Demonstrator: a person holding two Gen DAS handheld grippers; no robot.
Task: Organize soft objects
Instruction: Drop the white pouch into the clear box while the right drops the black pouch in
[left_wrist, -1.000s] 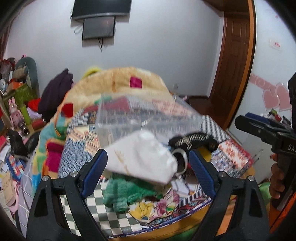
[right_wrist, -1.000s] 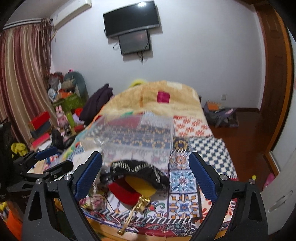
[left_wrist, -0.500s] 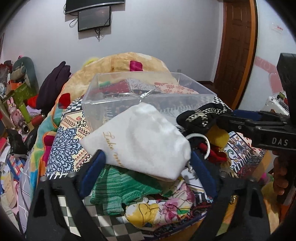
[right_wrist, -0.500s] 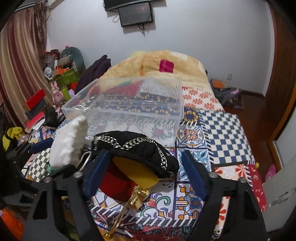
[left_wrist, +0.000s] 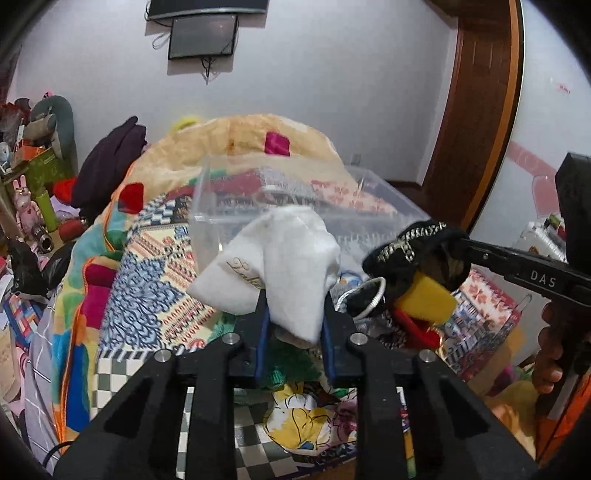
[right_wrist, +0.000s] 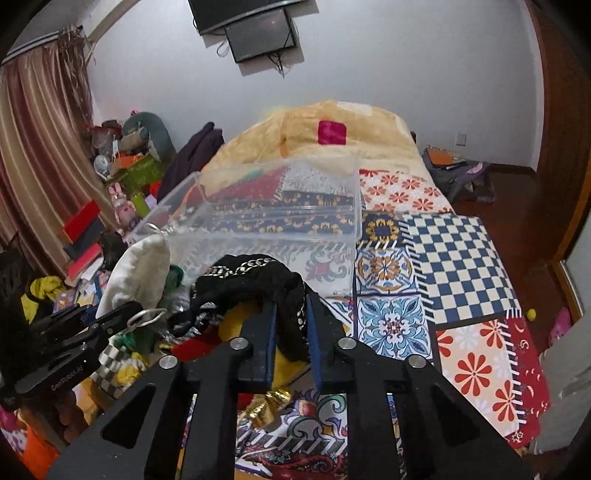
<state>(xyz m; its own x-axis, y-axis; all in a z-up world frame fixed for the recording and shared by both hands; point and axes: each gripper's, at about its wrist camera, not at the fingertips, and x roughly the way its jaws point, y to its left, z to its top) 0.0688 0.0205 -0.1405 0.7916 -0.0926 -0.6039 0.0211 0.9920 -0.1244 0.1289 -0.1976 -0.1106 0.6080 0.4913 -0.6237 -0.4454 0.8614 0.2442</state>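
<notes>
My left gripper has its jaws closing, and the blue pads press on a white cloth pouch with gold lettering, which bunches up above them. My right gripper is shut on a black fabric piece with gold chain trim, draped over its fingertips. In the left wrist view that black piece hangs from the right gripper's tip, with a yellow and red soft item under it. A clear plastic box sits on the bed just behind both. The white pouch shows at the left of the right wrist view.
A green knit cloth and a floral cloth lie on the patchwork bedcover under the grippers. An orange blanket is heaped behind the box. Toys and boxes crowd the left side, and a wooden door stands at the right.
Both grippers went from wide open to closed, the left on the white pouch and the right on the black trimmed piece. The pouch now folds up between the left pads.
</notes>
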